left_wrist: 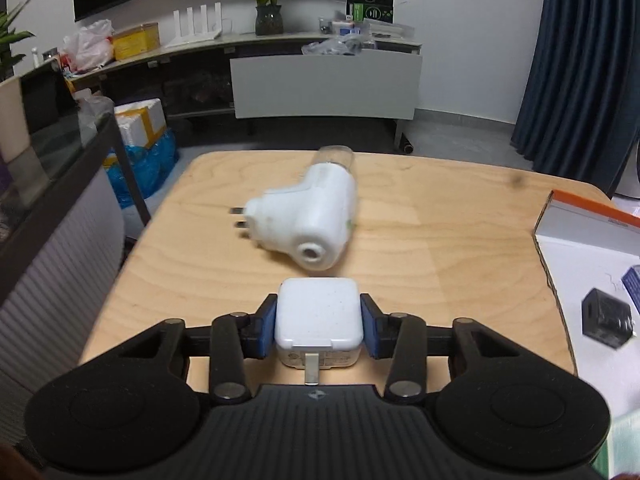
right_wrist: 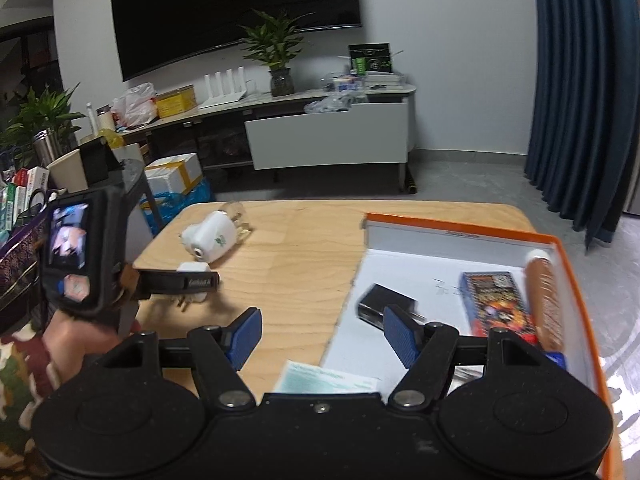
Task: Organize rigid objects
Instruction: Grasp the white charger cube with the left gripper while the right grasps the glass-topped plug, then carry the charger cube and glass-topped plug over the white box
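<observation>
White charger cube (left_wrist: 319, 316) on wooden table (left_wrist: 440, 240), clamped between blue pads of left gripper (left_wrist: 319, 322), prongs facing camera. White plug-in vaporizer (left_wrist: 308, 222) lay on side just beyond, clear bottle end pointing away. Right gripper (right_wrist: 322, 336) gaped wide, nothing between pads, hovering near edge of orange-rimmed box (right_wrist: 568, 264). Inside box: black adapter (right_wrist: 380, 304), colourful pack (right_wrist: 498, 304), brownish tube thing (right_wrist: 542, 300), kinda blurry.
</observation>
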The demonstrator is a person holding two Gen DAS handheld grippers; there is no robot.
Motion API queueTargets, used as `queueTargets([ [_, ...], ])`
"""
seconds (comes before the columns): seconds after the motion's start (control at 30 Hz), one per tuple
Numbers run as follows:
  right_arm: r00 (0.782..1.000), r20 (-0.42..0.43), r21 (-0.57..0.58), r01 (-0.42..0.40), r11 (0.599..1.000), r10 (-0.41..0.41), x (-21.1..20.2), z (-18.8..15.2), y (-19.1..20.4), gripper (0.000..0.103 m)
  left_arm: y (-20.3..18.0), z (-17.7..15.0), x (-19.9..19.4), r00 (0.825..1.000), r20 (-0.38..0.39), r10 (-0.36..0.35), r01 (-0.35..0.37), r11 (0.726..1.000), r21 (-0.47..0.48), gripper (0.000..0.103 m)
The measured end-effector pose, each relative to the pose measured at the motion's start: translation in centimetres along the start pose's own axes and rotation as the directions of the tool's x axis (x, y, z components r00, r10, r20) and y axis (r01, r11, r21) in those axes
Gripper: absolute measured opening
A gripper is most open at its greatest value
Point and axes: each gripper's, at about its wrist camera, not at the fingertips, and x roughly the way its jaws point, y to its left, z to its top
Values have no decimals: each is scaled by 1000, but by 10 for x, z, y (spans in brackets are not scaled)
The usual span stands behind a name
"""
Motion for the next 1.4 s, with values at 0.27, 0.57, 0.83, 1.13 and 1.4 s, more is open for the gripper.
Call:
queueTargets([
  [0.27,987,-57,-8,-150,989,149,63,34,46,89,48,-5,-67,998,58,-9,11,1000,-25,43],
  [0.57,969,-117,260,-181,948,217,178,69,86,90,80,-5,-77,995,93,-33,43,993,-114,43],
  [0.83,979,-93,465,-119,877,182,241,72,82,90,88,-1,-82,992,126,-27,43,991,-130,43],
  [1.13,989,-78,247,-103,964,126,246,64,116,54,90,0,-81,991,132,-26,47,986,-163,43],
  [1.4,992,16,130,-123,984,122,179,56,105,48,83,1,-83,988,151,-30,52,988,-146,43],
])
